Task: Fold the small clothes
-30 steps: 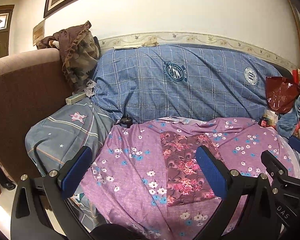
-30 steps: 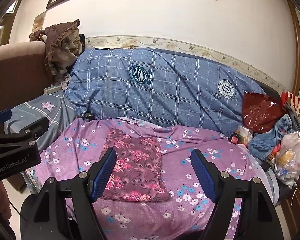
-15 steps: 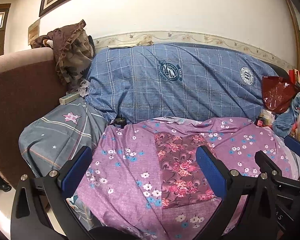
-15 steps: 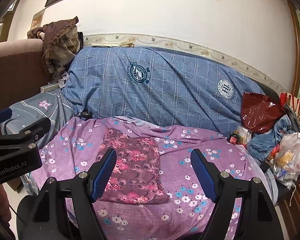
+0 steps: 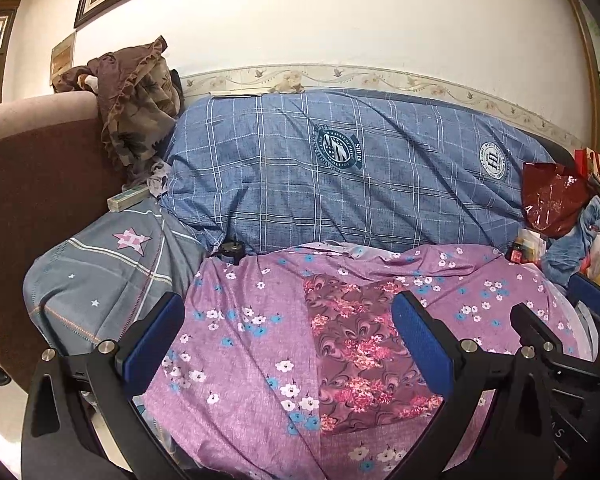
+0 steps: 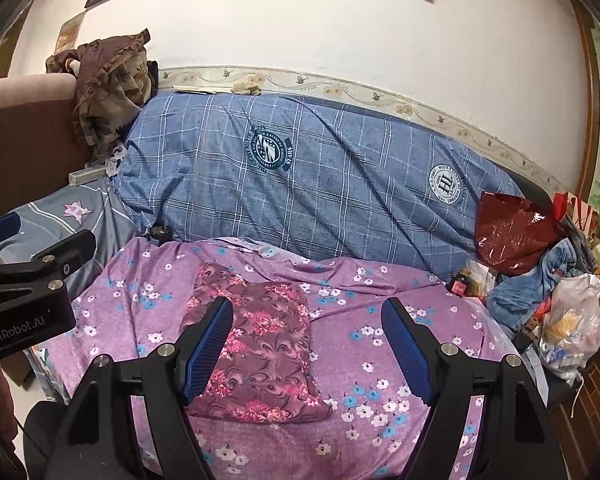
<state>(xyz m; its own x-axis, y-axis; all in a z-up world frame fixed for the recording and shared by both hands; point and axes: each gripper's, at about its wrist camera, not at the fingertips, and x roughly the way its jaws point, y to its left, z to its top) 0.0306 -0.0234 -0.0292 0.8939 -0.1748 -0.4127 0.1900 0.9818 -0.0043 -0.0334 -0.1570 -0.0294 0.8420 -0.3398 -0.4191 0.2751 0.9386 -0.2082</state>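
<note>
A small maroon garment with pink flowers (image 5: pixel 360 352) (image 6: pixel 260 348) lies folded flat as a rectangle on the purple flowered sheet (image 5: pixel 244 336) (image 6: pixel 380 344). My left gripper (image 5: pixel 288 344) hovers above the sheet, open, its blue pads wide apart with nothing between them. My right gripper (image 6: pixel 308 344) is also open and held above the cloth, its left pad over the garment's left side. Neither gripper touches the garment. Each gripper shows at the other view's edge.
A blue checked quilt (image 5: pixel 340 176) lies along the wall behind the sheet. A grey star pillow (image 5: pixel 100 276) and a brown headboard (image 5: pixel 28 184) stand at the left. A red plastic bag (image 6: pixel 512 236), blue jeans (image 6: pixel 540 284) and a white bag (image 6: pixel 572 328) crowd the right.
The left gripper has shifted a little sideways, so the garment now sits more to the right in its view. The right gripper has kept still. Both stay open.
</note>
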